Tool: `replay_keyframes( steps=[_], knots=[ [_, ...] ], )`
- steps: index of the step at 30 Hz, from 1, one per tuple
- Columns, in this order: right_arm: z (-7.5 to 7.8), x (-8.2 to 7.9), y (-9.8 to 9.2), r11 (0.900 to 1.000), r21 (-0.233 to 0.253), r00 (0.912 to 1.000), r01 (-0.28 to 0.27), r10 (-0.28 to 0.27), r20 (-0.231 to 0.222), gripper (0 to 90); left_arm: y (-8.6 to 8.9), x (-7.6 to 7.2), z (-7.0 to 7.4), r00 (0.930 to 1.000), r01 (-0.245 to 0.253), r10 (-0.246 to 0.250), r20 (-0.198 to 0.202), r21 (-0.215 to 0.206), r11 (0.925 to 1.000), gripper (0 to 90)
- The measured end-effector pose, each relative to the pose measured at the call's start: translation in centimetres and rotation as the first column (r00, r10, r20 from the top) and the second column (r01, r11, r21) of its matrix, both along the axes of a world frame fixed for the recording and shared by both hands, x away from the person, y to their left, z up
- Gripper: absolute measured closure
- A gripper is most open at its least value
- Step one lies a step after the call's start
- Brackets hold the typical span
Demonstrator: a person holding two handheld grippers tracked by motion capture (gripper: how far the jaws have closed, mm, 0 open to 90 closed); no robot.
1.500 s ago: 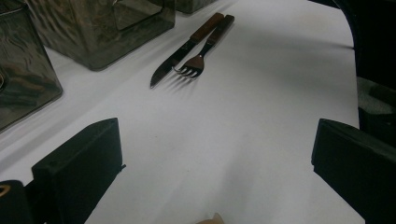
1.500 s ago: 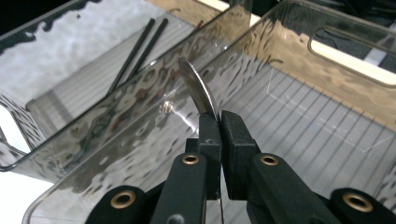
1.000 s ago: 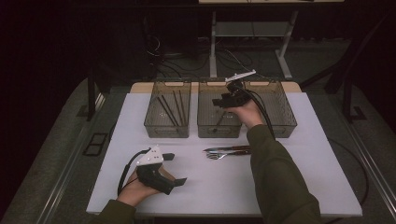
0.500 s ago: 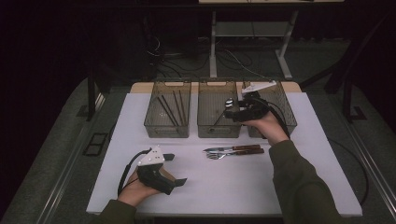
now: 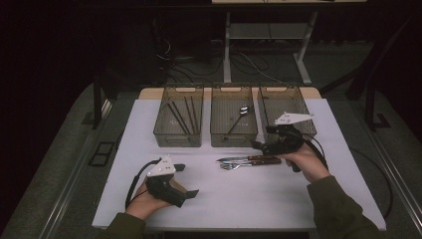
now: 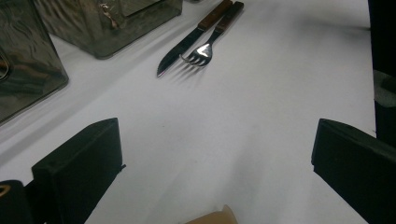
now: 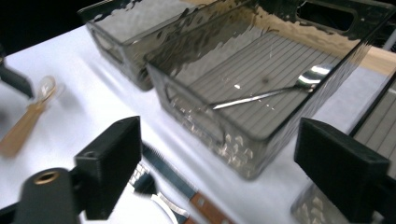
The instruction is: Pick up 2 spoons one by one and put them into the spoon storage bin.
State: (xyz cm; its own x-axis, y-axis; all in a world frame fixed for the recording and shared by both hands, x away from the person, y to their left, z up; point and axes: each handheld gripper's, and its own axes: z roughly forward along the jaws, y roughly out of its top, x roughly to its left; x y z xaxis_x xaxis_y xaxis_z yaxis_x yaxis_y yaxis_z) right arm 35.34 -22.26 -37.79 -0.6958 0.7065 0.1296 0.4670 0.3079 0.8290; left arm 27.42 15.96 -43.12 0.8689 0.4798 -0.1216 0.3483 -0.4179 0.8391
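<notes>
The right gripper (image 5: pixel 260 147) hovers with its jaws wide apart and empty, just above the knife (image 5: pixel 247 159) and fork (image 5: pixel 244 165), which lie side by side on the white surface (image 5: pixel 318 184) in front of the middle bin (image 5: pixel 234 137). A spoon (image 7: pixel 275 92) rests inside that bin — 1 of 3 in a row. The left gripper (image 5: pixel 186 180) rests near the front edge, jaws open, holding nothing.
</notes>
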Motion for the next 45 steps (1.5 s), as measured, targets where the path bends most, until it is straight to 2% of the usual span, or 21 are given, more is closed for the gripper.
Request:
replay_keyframes(
  steps=[3,9,15,21,26,30,34,36,39,43,45],
  knots=[
    [-0.7,-1.1,-0.7,1.000,-0.006,0.9998,0.011,-0.011,0.017,14.2,0.0,0.0,0.0,1.0000,-0.002,0.002,-0.001,0.001,1.0000,0.9],
    [-2.1,-2.9,-2.4,0.999,0.004,0.9991,0.037,-0.037,0.020,14.2,0.0,0.0,0.0,1.0000,-0.003,0.003,-0.002,0.005,1.0000,1.0],
    [-3.6,-5.3,-4.1,0.998,0.015,0.9978,0.060,-0.060,0.029,14.2,0.1,0.0,-0.1,1.0000,-0.006,0.006,-0.003,0.007,1.0000,1.3],
    [-5.0,-7.7,-4.8,1.000,-0.005,0.9990,0.026,-0.026,0.035,14.3,0.2,0.1,0.1,0.9999,-0.011,0.011,-0.003,-0.002,0.9999,2.8],
    [-5.6,-8.7,-5.3,1.000,0.011,0.9993,-0.003,0.003,0.036,14.3,0.5,0.1,0.2,0.9998,-0.015,0.015,-0.014,-0.001,0.9999,7.0],
    [-6.0,-9.4,-5.9,1.000,0.004,0.9995,0.007,-0.007,0.029,14.2,1.3,0.1,0.5,0.9995,-0.024,0.024,-0.019,0.015,0.9996,19.4],
    [-6.3,-9.8,-6.2,1.000,-0.020,0.9996,0.010,-0.010,0.028,14.3,2.1,0.1,0.8,0.9989,-0.029,0.030,-0.035,0.025,0.9993,43.4],
    [-6.2,-9.8,-6.2,1.000,-0.005,0.9995,0.017,-0.017,0.027,14.2,2.2,0.0,0.9,0.9987,-0.019,0.021,-0.046,0.031,0.9993,54.2],
    [-6.2,-9.8,-6.1,1.000,-0.013,0.9996,0.013,-0.013,0.026,14.3,2.2,-0.5,0.8,0.9983,0.005,0.000,-0.058,0.070,0.9975,67.8],
    [-6.3,-9.8,-5.9,1.000,-0.019,0.9996,0.009,-0.008,0.027,14.2,3.0,-0.8,0.7,0.9986,-0.017,0.022,-0.048,0.103,0.9945,72.8],
    [-6.3,-9.8,-5.9,1.000,-0.020,0.9997,0.003,-0.003,0.025,14.2,3.5,-0.5,0.7,0.9974,-0.048,0.054,-0.048,0.118,0.9919,77.7]
  ],
)
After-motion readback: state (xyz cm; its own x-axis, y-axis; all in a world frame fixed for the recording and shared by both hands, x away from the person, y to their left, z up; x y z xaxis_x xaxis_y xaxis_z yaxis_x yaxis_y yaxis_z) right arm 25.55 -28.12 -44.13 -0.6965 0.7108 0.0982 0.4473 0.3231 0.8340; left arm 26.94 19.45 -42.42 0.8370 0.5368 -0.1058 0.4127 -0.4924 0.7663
